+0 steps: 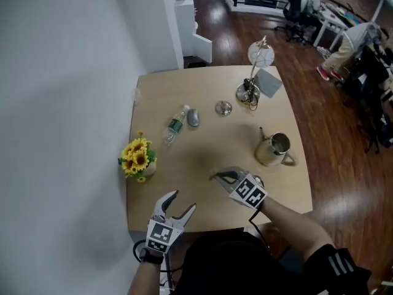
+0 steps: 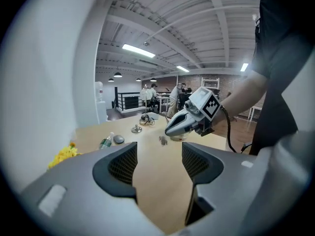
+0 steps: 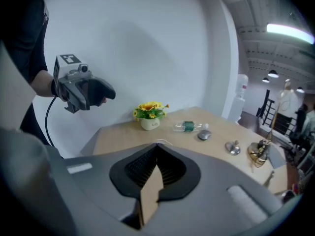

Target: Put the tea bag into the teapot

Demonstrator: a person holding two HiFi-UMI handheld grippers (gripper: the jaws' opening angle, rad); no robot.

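A metal teapot [image 1: 273,149] stands open on the right of the wooden table [image 1: 202,91], and its lid [image 1: 223,107] lies apart toward the back. My right gripper [image 1: 214,177] hovers over the table's front middle, left of the teapot. It is shut on the brown paper tag [image 3: 150,195] of the tea bag. In the left gripper view the small tea bag [image 2: 162,140] dangles just below the right gripper's tips [image 2: 170,130]. My left gripper [image 1: 183,201] is open and holds nothing at the table's front edge, left of the right gripper.
A pot of yellow flowers [image 1: 138,158] stands at the left edge. A plastic bottle [image 1: 175,125] and a grey mouse [image 1: 193,117] lie behind the middle. A lamp base with cables [image 1: 249,91] is at the back. Office chairs and people are far off.
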